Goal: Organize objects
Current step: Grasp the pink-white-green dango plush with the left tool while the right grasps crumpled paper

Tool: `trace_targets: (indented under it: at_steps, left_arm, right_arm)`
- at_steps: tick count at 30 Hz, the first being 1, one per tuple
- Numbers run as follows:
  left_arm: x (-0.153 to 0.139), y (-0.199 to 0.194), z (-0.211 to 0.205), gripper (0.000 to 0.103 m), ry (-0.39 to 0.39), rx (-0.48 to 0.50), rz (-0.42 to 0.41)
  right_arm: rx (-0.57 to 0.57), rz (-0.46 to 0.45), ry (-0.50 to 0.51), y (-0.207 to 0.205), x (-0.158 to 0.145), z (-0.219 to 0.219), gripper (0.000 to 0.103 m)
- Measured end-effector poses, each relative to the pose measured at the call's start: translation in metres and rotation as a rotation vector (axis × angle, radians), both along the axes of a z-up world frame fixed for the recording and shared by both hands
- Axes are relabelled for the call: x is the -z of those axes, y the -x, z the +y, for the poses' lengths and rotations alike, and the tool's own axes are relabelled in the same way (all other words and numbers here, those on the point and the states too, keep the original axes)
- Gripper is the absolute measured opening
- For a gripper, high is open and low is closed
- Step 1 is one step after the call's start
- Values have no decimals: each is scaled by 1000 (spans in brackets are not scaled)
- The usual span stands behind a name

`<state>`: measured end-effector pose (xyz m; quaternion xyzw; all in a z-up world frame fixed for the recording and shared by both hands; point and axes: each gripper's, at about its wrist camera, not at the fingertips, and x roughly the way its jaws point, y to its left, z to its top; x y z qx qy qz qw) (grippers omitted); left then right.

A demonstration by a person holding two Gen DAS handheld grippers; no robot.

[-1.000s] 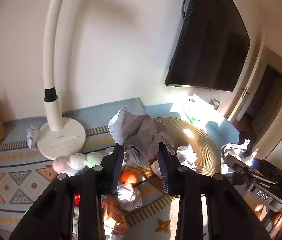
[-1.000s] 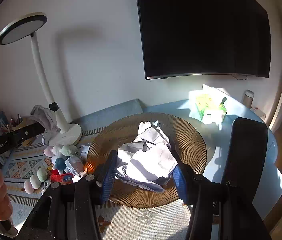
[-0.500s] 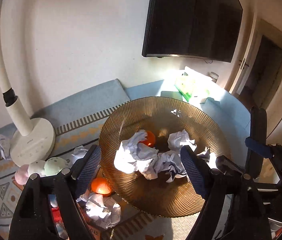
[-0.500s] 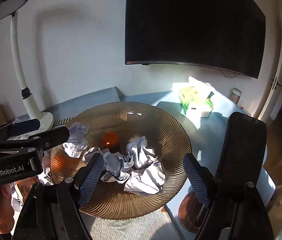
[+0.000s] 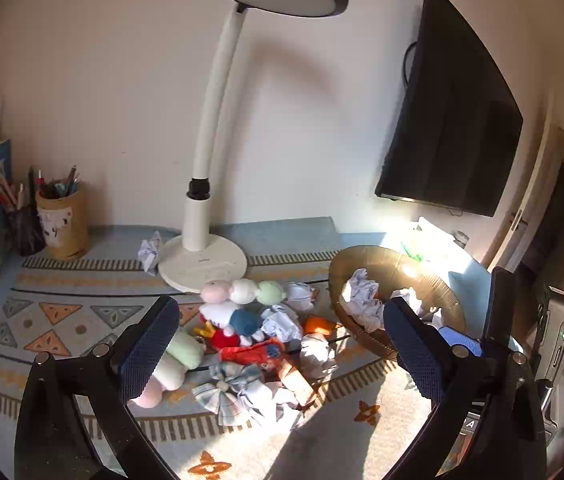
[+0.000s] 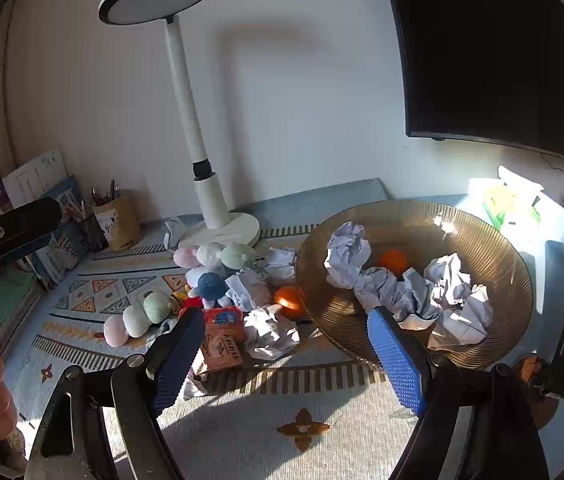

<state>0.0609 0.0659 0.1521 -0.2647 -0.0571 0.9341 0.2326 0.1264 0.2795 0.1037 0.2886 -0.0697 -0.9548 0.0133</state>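
Both grippers spread and empty above a cluttered patterned mat.

The left gripper (image 5: 280, 344) and right gripper (image 6: 285, 354) hang with jaws wide apart, holding nothing. The amber ribbed bowl (image 6: 493, 240) sits upright at the mat's right end, holding crumpled paper (image 6: 409, 292) and an orange (image 6: 393, 260). A second orange (image 6: 289, 297) lies just outside its rim. A three-ball plush (image 6: 136, 320) stretches diagonally across the mat (image 6: 242, 432). The writing on the red box (image 6: 222, 346) is too blurred to read.
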Motion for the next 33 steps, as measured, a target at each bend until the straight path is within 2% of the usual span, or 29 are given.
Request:
trace_targets:
  at_steps: [3,5,7,10,11,13,14,16,20,30,32,33]
  left_arm:
    - [29,-3,-42,102,6,-136,-8]
    - [54,0,-61,102,26,-197,-34]
    - [78,6,-74,102,39,-229,-69]
    - [106,15,-84,102,52,-268,-94]
    - [111,18,-87,102,42,-267,-102]
    - [125,22,-90,102,30,-283,-133]
    - [127,25,-89,102,37,-287,-162]
    - [127,23,-90,102,24,-285,-149]
    - [132,27,-87,102,41,-268,-186]
    - [135,32,-90,102,15,-259,-228]
    - [137,35,-87,102,44,-275,-252]
    - [139,41,-83,102,90,-272,-287]
  right_arm:
    - [-68,19,3,5,27,-25,82]
    - [-87,0,0,11,45,-37,82]
    - [-98,-35,28,20,59,-41,82]
    - [-64,-50,-24,26,63,-47,84]
    - [-67,-46,-25,27,64,-46,90]
    - [-64,-67,-23,29,68,-46,93]
    - [-57,-79,-27,31,70,-46,93]
    - [-52,-97,-42,35,72,-49,93]
    - [-45,-147,-90,43,78,-57,93]
    - [-80,-137,-112,38,77,-61,93]
    - [-97,-134,-104,36,76,-62,93]
    - [-114,-138,-104,36,76,-64,93]
